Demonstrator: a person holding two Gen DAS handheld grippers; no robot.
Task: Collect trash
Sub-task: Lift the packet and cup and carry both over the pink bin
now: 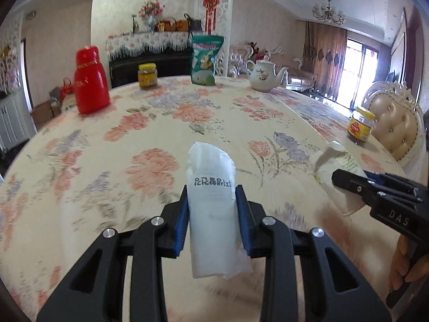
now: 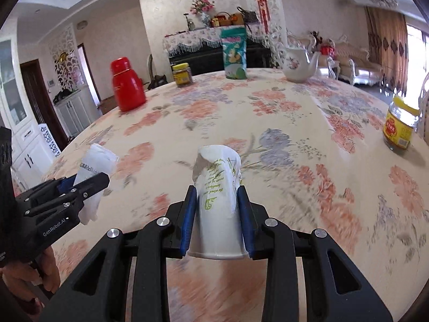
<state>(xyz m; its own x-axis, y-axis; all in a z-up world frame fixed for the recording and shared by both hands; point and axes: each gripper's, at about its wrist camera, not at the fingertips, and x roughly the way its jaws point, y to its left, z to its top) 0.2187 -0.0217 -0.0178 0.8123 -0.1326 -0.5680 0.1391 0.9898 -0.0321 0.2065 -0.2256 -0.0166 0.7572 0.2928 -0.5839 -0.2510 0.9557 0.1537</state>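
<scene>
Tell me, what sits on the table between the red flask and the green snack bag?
A yellow-lidded jar stands between the red flask and the green snack bag, apart from both. Both wrist views show it.

Behind the floral-clothed table [image 1: 161, 123], a dark piano [image 1: 150, 64] under a fringed floral cover stands against pale patterned walls. Right of the piano, ornate sofas [image 2: 354, 61], brown curtains [image 1: 324, 51], bright windows [image 1: 359, 72], a chandelier [image 1: 328, 13] overhead.
</scene>
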